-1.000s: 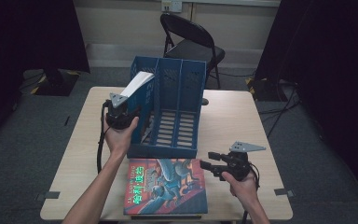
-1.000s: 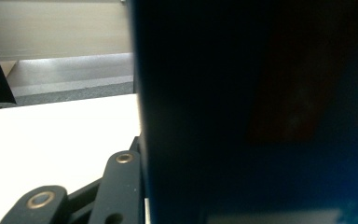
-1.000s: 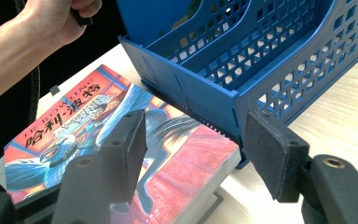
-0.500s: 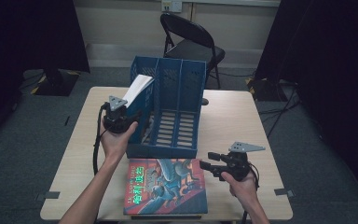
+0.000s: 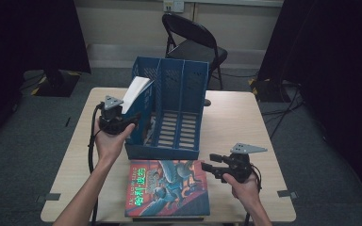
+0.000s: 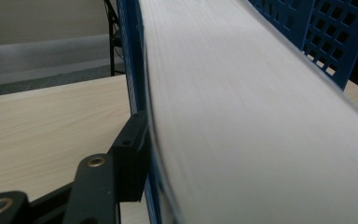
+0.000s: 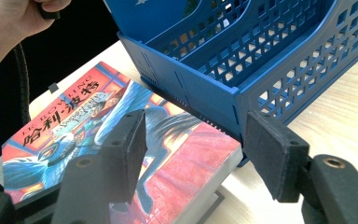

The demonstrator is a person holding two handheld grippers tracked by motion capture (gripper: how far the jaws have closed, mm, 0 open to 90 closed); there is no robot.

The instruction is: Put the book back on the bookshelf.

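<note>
Step in hand: you're filing books into the blue three-slot file rack [image 5: 169, 110]; the white-paged book [image 5: 136, 92] is already leaning in the leftmost slot, and this looks like the let-go.
Table [image 5: 245, 122]: rack stands mid-table, open front facing you, slots running away from you.
Rack, right gripper view: its front corner [image 7: 223, 100] sits just beyond your right jaws, touching the edge of the flat book.
Book in the slot: page edge up and tilted toward you, its upper corner poking above the rack's left wall; long axis runs from the slot floor up and out, slanted, not upright.
Book in the slot, left gripper view: pale page block [image 6: 261, 116] sweeps diagonally across, blue wall beside it.
Colourful hardcover [image 5: 167, 188]: flat on the table, cover up, just in front of the rack; long axis runs left to right, spine with the title toward your left.
Left gripper [image 5: 115, 122]: jaws have just been opening; one pad stands beside the pages, looks released, though the far jaw is hidden.
Right gripper [image 5: 217, 167]: jaws apart, grasping nothing, aimed at the hardcover's right edge.
Next move: back your left hand out without dragging the leaning book, then close the right jaws on the hardcover's edge and stand it up for a free slot.
</note>
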